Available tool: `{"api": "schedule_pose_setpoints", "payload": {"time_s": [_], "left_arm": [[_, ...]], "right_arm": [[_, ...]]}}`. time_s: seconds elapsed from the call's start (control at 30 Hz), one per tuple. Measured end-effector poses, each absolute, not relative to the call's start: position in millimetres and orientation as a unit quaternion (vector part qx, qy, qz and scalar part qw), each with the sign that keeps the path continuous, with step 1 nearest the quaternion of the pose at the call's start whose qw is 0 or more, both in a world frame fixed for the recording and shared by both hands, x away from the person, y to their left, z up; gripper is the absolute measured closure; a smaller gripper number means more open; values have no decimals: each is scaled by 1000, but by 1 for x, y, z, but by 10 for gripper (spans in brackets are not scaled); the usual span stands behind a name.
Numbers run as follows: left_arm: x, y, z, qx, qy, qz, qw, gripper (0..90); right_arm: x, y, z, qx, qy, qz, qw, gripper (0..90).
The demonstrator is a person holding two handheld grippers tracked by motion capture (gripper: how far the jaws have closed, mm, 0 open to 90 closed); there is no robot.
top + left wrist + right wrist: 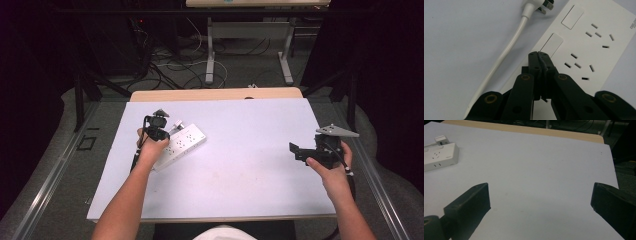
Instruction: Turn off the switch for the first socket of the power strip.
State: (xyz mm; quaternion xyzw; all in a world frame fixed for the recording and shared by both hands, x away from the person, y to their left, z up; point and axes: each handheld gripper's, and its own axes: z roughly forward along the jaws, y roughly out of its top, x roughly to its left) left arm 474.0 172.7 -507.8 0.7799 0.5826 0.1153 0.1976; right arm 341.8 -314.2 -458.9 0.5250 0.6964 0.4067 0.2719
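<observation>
The left gripper hangs over the white power strip.

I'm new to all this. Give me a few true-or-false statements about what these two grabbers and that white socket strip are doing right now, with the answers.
1. The left gripper has its jaws closed together. True.
2. The left gripper's tip sits over the power strip, at one of its white switches. True.
3. The right gripper is clamped on the plug. False: its jaws stand wide apart over bare table with nothing between them.
4. The plug is pushed into a socket. False: it lies on the table beside the strip, prongs exposed.
5. The power strip lies nearer the left hand. True.
</observation>
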Motion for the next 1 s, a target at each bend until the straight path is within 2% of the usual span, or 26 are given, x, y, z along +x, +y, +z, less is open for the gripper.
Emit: {"api": "schedule_pose_setpoints", "payload": {"time_s": [1.0], "left_arm": [[475, 173, -511, 785, 576, 119, 195, 900]], "right_arm": [[342, -314, -458, 523, 699, 406, 270, 18]]}}
